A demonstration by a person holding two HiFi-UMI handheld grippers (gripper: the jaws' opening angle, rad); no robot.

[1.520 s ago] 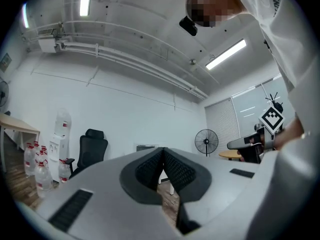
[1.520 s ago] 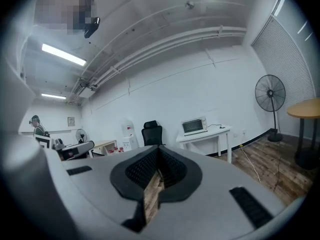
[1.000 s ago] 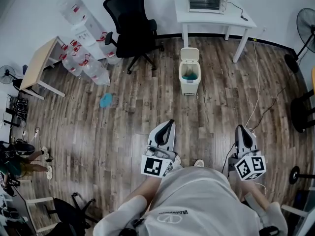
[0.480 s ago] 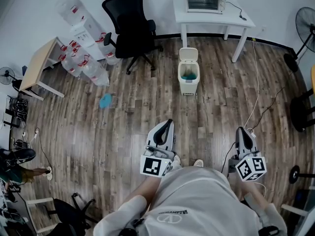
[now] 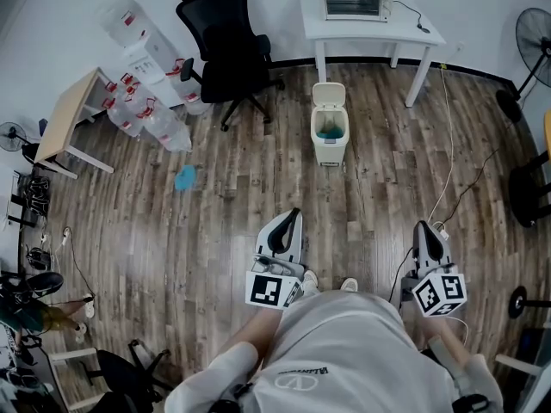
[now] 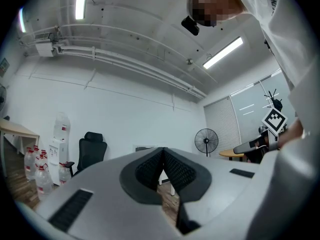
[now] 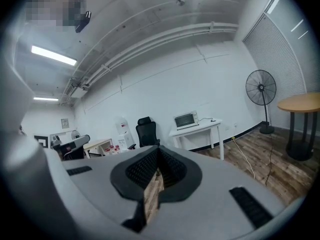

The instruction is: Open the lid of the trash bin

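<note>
Open-lid task, stage judged from the head view: the trash bin [image 5: 330,149] is standing on the wooden floor [image 5: 215,231] toward its far edge, close to the wall and just to the right of the black office chair [image 5: 225,50], and its lid [image 5: 331,95] is already tilting up behind the mouth, which is showing a blue-green liner inside — so the opening step appears complete or nearly so, though whether the lid is resting at its full stop is too small to tell. The person is holding the left tool [image 5: 293,218] and the right tool [image 5: 424,228] low and close to the body, at the near part of the floor, both pointing forward. In each gripper view the ribbed jaws are meeting at the tips, with only a sliver of floor showing lower down and nothing between them: both tools are closed and empty. The bin is lying well apart from both tools, ahead of them and between their two lines, slightly nearer the left one; neither is touching it or reaching for it. If the lid needs further handling, the next move is calling for a walk forward across the open floor before either tool can be brought to the lid's front rim.
</note>
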